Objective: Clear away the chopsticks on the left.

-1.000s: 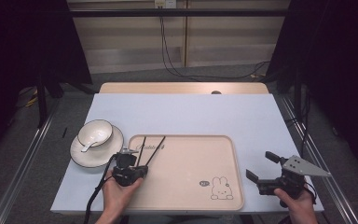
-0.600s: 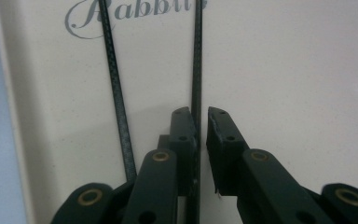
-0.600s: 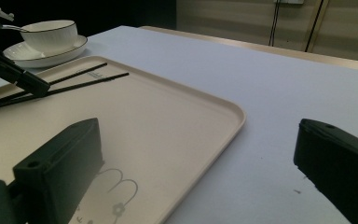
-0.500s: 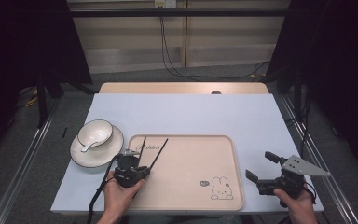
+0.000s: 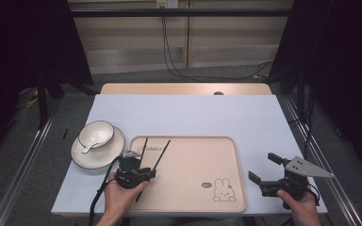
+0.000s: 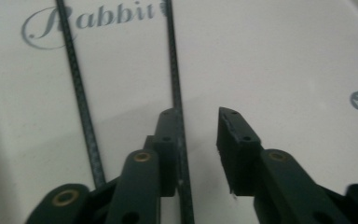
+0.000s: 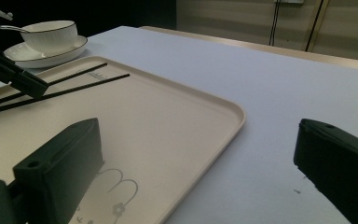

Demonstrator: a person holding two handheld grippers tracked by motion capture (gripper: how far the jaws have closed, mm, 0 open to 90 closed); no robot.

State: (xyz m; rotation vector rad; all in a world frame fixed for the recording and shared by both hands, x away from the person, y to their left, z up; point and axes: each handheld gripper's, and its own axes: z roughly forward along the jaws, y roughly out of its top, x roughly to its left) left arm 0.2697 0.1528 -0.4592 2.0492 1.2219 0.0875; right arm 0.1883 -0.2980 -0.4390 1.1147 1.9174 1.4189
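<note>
The bench [image 5: 188, 115] is covered in pale blue, with dark curtains around. The left tongs [image 5: 143, 172], just opening, are narrowly parted beside a chopstick [image 6: 176, 93]; the right tongs [image 5: 264, 168] are held wide.

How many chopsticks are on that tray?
2: one chopstick lies on the tray near its left edge, the other chopstick just right of it, running under the left gripper.

The tongs [image 6: 199, 128] have just been opening over the tray [image 6: 284, 60], two chopsticks [image 6: 173, 65] lying at frame left, one against the left jaw.
</note>
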